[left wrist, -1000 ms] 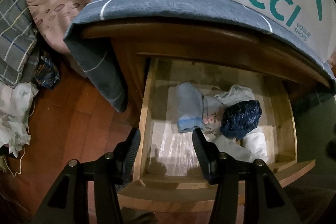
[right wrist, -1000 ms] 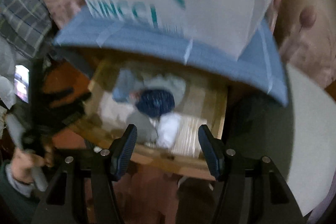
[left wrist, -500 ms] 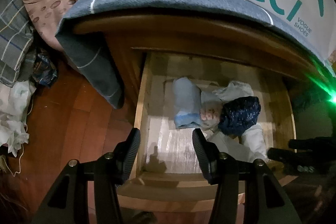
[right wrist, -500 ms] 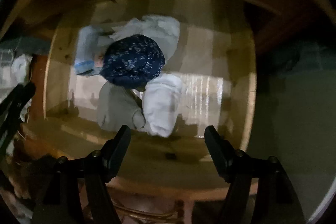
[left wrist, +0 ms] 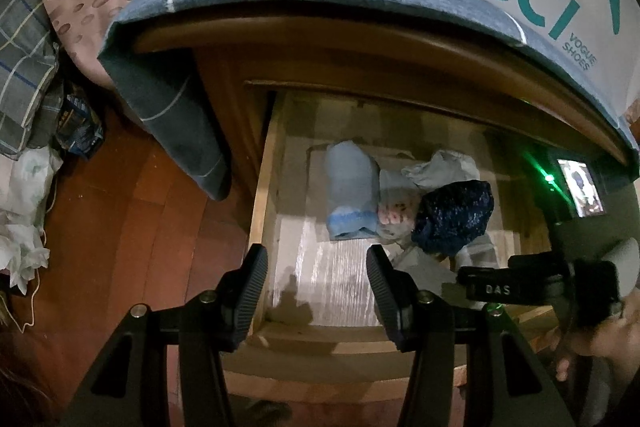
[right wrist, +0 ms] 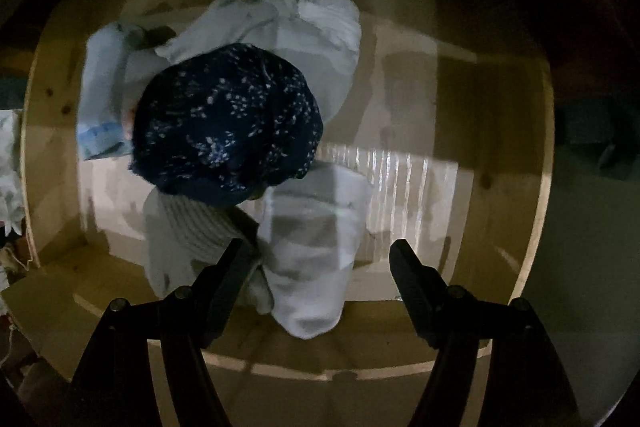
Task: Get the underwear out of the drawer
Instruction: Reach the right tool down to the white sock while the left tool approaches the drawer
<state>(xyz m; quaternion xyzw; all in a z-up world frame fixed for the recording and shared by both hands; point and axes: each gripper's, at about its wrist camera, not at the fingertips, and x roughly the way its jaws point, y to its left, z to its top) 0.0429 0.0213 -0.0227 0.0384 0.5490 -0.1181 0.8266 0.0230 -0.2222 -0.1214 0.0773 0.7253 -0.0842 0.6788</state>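
Above the open drawer (right wrist: 532,267), the right gripper (right wrist: 320,267) is held wide and empty over a white roll (right wrist: 316,259) for grasping; the left gripper (left wrist: 316,275), part-open and empty, is kept clear

The navy speckled bundle (right wrist: 226,125) is covering part of the pale blue roll (right wrist: 100,95) and the white garment (right wrist: 304,39) behind it, so their full shapes are not showing. The right gripper (right wrist: 318,261) is hiding the near end of the grey ribbed piece (right wrist: 188,231). In the left wrist view, the hand (left wrist: 608,339) is being cut off by the edge, and the small lit screen (left wrist: 581,189) is displaying content too small to read.
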